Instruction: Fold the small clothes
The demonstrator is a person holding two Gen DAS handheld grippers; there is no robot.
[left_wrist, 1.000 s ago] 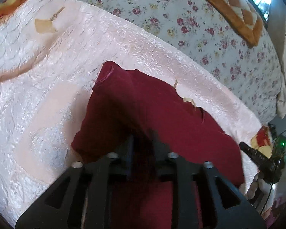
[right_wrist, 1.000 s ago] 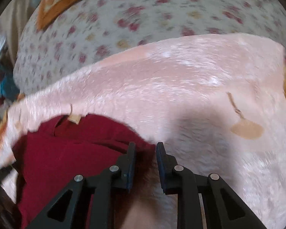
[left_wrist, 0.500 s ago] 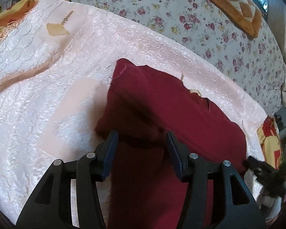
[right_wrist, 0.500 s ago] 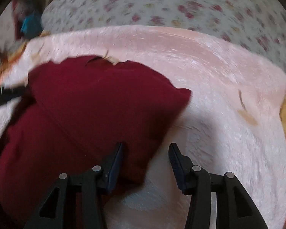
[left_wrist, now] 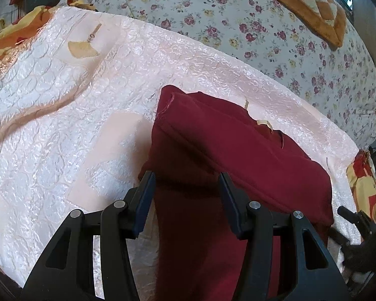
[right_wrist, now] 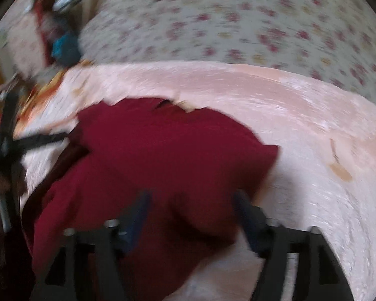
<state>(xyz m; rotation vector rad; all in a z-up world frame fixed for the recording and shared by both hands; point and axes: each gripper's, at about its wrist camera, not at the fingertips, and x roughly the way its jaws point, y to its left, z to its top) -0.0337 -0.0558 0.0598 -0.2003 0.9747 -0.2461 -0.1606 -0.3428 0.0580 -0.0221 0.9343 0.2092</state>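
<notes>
A dark red knit garment (left_wrist: pixel 225 155) lies folded on a pale pink quilted bedspread (left_wrist: pixel 62 115). Left gripper (left_wrist: pixel 186 195) open; right gripper (right_wrist: pixel 190 213) has just been opening, cloth released. Lift clear without snagging the fold.

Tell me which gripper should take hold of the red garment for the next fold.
Left, probably. The left gripper is open with the red garment bunched between its fingers, close to the folded edge. The right gripper has just been opening over the cloth, but its view is blurred, so its placement is less sure.
</notes>
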